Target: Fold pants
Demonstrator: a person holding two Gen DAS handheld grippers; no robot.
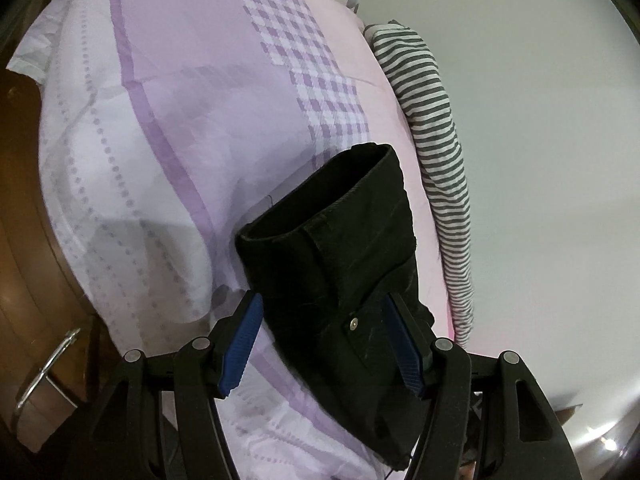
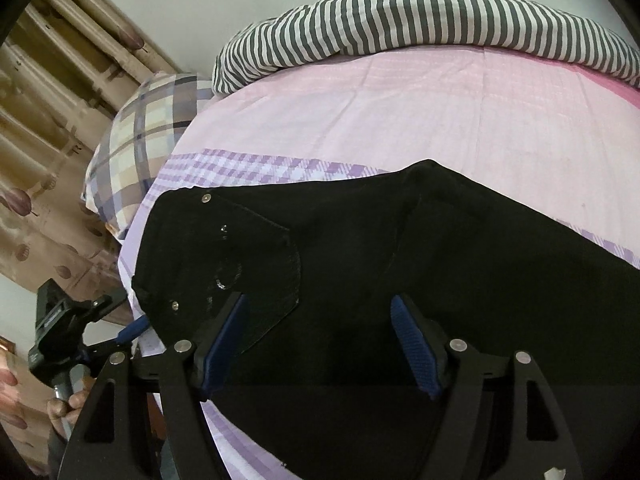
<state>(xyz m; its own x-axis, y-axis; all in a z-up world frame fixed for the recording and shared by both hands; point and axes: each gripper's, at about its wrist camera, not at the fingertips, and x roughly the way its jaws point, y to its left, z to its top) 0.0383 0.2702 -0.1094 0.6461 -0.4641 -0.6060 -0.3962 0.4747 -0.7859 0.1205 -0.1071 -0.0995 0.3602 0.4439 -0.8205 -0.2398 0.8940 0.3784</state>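
Black pants (image 2: pixel 400 280) lie spread on a bed covered by a pink and purple checked sheet (image 2: pixel 400 112). Seen from the right wrist, the right gripper (image 2: pixel 320 344) hovers over the dark fabric with its blue-padded jaws apart, nothing pinched between them. A back pocket with metal rivets (image 2: pixel 206 198) sits toward the left. From the left wrist, the left gripper (image 1: pixel 322 344) has its jaws apart on either side of a pant leg hem (image 1: pixel 320 192); whether the pads press the cloth is unclear. A striped blanket (image 2: pixel 400 16) lies along the bed's far edge, beside a plaid pillow (image 2: pixel 140 136).
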